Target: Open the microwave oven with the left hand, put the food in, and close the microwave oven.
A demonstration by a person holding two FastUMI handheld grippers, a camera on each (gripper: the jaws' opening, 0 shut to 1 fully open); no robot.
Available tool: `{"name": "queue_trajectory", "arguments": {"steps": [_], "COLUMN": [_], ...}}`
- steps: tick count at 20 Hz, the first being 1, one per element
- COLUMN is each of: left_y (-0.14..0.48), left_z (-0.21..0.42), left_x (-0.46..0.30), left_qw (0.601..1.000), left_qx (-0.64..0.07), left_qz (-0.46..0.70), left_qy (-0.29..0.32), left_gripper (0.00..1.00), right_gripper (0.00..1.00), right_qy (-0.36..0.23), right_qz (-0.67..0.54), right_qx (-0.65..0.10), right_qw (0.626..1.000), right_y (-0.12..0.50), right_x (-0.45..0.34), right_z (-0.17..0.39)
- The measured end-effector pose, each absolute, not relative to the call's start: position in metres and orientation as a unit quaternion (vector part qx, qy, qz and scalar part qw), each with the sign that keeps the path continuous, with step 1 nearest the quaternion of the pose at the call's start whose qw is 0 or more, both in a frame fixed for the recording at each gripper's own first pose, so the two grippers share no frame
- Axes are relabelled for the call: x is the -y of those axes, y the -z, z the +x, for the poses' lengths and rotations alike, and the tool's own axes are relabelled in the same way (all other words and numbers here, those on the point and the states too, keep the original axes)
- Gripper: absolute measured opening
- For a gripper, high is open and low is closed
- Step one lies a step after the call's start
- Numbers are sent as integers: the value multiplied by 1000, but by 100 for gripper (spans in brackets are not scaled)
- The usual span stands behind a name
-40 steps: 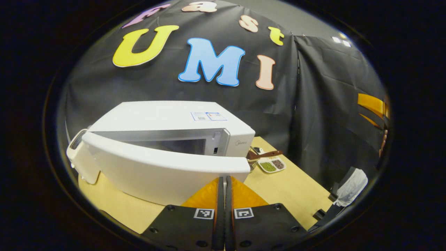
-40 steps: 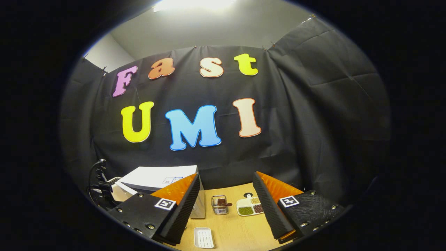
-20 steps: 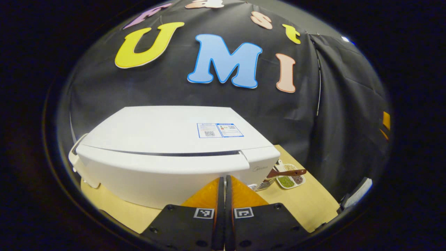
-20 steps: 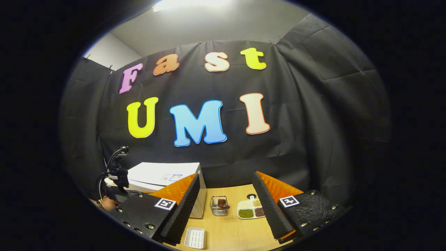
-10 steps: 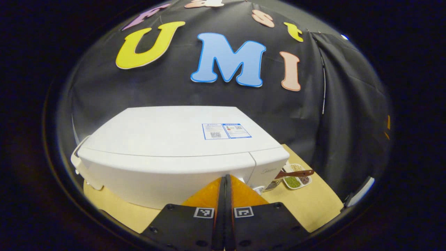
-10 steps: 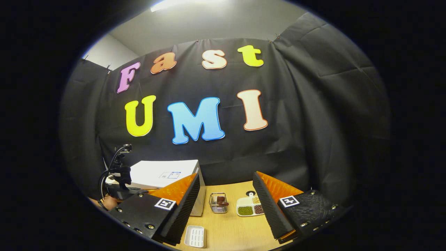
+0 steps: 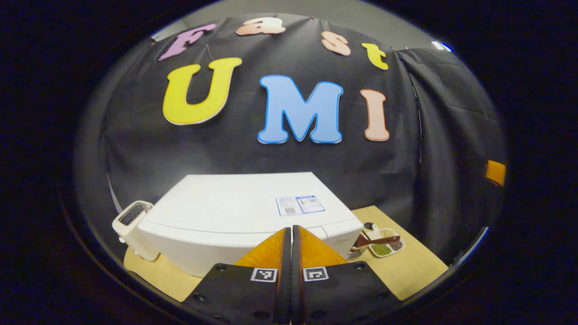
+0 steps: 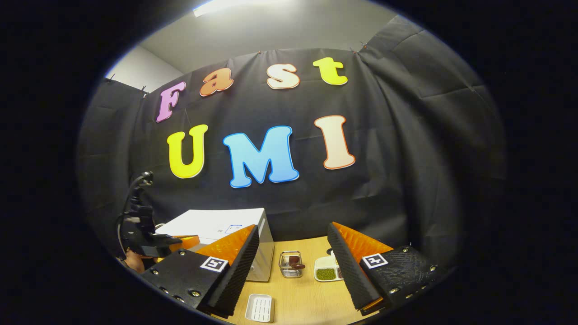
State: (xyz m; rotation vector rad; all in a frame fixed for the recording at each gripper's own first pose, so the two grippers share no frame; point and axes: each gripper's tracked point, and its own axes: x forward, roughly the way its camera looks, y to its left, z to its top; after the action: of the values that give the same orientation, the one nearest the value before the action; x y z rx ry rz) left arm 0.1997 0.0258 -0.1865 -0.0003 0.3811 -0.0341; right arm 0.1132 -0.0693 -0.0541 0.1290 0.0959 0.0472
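Left tool (image 7: 291, 234), fingers pressed together, faces the closed microwave oven (image 7: 244, 216). Right tool (image 8: 292, 253), fingers spread and holding nothing, hangs above the desk (image 8: 302, 298); wire basket (image 8: 291, 264) at 12 o'clock.

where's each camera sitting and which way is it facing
Left gripper view: rides the left tongs, shut, looking down over the closed microwave oven toward the booth wall.
Right gripper view: rides the right tongs, open, facing the wooden table and wall; the left tongs show farther off.
Shared: microwave oven, wire basket, divided dish.

White microwave (image 7: 235, 212), door closed, on table.
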Motion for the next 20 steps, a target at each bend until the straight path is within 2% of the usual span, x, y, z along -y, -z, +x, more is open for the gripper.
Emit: {"name": "queue_trajectory", "arguments": {"steps": [1,3,5,6,8,11,12,15,16,17,18,20], "left_y": [147,76,28,7,-23,-37,-39,-55,-56,-59,-62,-62], "left_z": [191,167,143,128,108,82,74,56,49,44,40,32], "left_x": [-30,-33,-41,-42,-37,-36,-36,-31,-30,-29,-31,-35], "left_qw": [989,996,998,998,999,999,998,998,998,997,997,996], "left_qx": [-151,-83,-50,-35,-20,-10,-9,11,14,19,24,24], "left_qz": [-3,5,35,42,34,44,54,59,55,52,51,51], "left_qy": [5,-7,-20,-22,-11,5,12,33,42,48,53,62], "left_gripper": [7,54,100,97,98,94,98,99,93,93,99,99], "right_gripper": [92,92,92,92,92,92,93,92,92,92,92,92], "right_qy": [-25,-45,-47,-47,-51,-40,-39,-40,-35,-32,-28,-23], "right_qz": [64,60,41,34,36,36,35,28,27,26,24,19], "right_qx": [-43,-15,0,1,9,20,21,23,23,23,24,24], "right_qw": [997,997,998,998,998,998,998,999,999,999,999,999], "right_y": [43,12,-6,-11,-26,-39,-42,-48,-49,-50,-52,-55], "right_x": [67,56,50,47,33,20,13,-5,-8,-12,-17,-23], "right_z": [118,123,123,120,109,92,84,66,60,54,49,38]}}
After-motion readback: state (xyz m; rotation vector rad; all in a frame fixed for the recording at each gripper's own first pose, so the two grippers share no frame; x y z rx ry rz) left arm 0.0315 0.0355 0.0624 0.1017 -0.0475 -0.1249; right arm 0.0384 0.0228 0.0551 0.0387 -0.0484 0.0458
